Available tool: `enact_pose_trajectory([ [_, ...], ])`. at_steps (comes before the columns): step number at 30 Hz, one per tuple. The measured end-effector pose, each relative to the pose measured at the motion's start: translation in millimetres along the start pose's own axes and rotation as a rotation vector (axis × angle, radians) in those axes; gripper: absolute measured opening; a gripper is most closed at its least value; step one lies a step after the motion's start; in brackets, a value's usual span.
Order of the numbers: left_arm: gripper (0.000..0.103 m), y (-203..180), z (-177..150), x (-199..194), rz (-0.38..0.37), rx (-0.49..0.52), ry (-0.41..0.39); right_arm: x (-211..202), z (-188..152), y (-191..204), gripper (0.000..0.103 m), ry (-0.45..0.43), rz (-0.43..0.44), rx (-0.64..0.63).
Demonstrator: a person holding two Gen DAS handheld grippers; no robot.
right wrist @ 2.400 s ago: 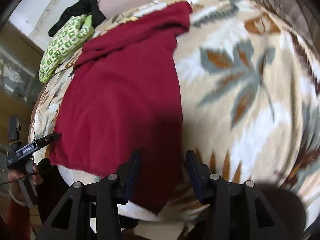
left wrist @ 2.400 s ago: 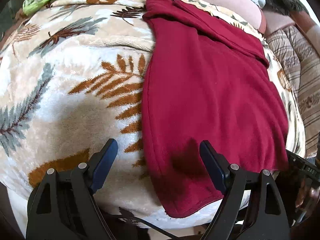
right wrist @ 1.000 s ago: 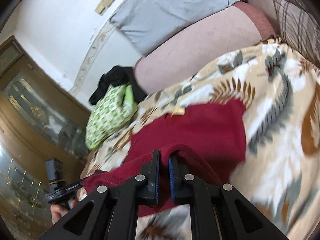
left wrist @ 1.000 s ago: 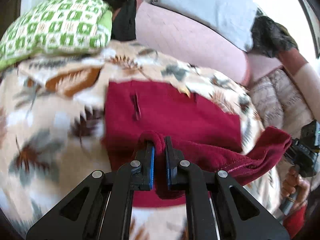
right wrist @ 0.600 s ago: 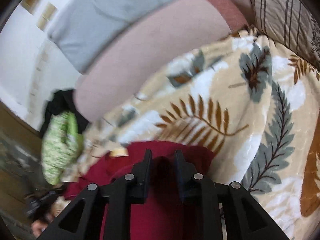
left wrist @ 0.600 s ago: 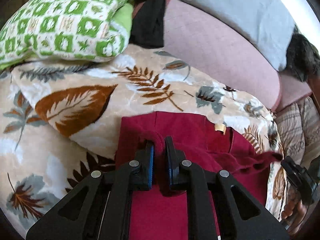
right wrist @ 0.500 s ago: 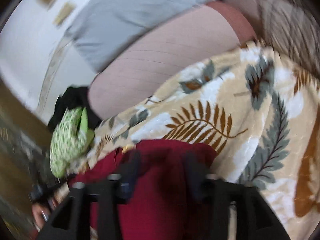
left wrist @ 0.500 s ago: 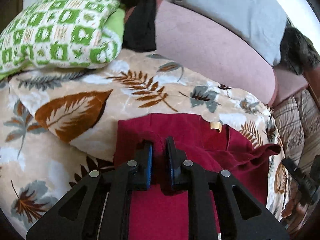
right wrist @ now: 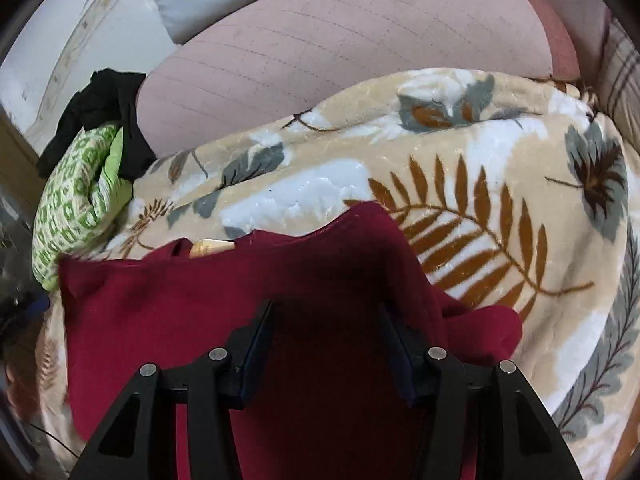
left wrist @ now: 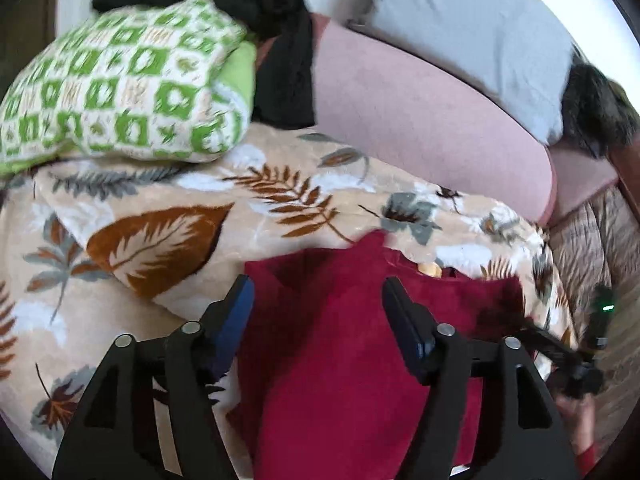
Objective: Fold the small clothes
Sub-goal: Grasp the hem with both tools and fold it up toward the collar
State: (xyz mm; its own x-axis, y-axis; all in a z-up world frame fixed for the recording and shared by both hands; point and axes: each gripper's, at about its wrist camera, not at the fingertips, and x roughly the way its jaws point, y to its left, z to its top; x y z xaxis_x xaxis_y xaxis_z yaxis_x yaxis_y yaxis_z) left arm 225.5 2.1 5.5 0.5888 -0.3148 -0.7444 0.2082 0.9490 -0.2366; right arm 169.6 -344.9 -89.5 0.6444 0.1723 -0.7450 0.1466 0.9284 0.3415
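Observation:
A dark red fleece garment (left wrist: 340,344) lies folded over on itself on the leaf-patterned blanket (left wrist: 160,240); a tan label (right wrist: 212,247) shows at its far edge. My left gripper (left wrist: 318,292) hovers over the garment's far left part, its jaws opening, and the cloth lies below them with no pad pressing on it. My right gripper (right wrist: 326,318) is open above the garment (right wrist: 200,300) near its far right corner, fingers apart from the fabric. The other handheld gripper (left wrist: 576,352) shows at the right edge of the left wrist view.
A green-and-white checked folded cloth (left wrist: 120,80) and a black garment (left wrist: 280,52) lie at the far left. A pink cushion (right wrist: 340,52) and a grey pillow (left wrist: 472,40) run along the back. A striped blanket (left wrist: 600,248) lies at the right.
Both grippers carried the red garment's near edge to the far edge, folding it in half, then let go. The right jaws parted first; the left jaws spread just now.

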Motion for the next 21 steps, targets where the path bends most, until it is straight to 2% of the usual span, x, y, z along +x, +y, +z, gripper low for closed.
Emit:
enact_pose_trajectory([
  [3,0.07,-6.1,-11.6,15.1,0.009,0.008,0.011,-37.8,-19.0,9.1,0.053,-0.083,-0.008,-0.06],
  [5,0.07,-6.0,-22.0,39.9,0.047,-0.004,0.067,-40.1,-36.0,4.6,0.054,-0.053,-0.07,-0.07],
  [8,0.07,-5.4,-40.0,72.9,0.14,0.007,0.143,-19.8,-46.5,-3.3,0.054,0.023,-0.086,-0.068],
  [10,0.07,-0.8,-46.2,77.2,0.155,-0.001,0.158,-22.2,-47.7,0.1,0.054,0.034,-0.088,-0.069],
  [13,0.07,1.5,-45.2,58.6,0.145,-0.014,0.14,-50.0,-47.9,11.8,0.054,-0.008,-0.037,-0.077],
  [16,0.07,-5.3,-44.9,26.3,0.105,-0.009,0.108,-75.3,-55.6,20.6,0.054,-0.047,-0.05,-0.103],
  [21,0.07,-40.6,-64.5,-30.2,0.022,0.06,0.073,-104.1,-76.7,25.0,0.054,-0.052,-0.013,-0.058],
])
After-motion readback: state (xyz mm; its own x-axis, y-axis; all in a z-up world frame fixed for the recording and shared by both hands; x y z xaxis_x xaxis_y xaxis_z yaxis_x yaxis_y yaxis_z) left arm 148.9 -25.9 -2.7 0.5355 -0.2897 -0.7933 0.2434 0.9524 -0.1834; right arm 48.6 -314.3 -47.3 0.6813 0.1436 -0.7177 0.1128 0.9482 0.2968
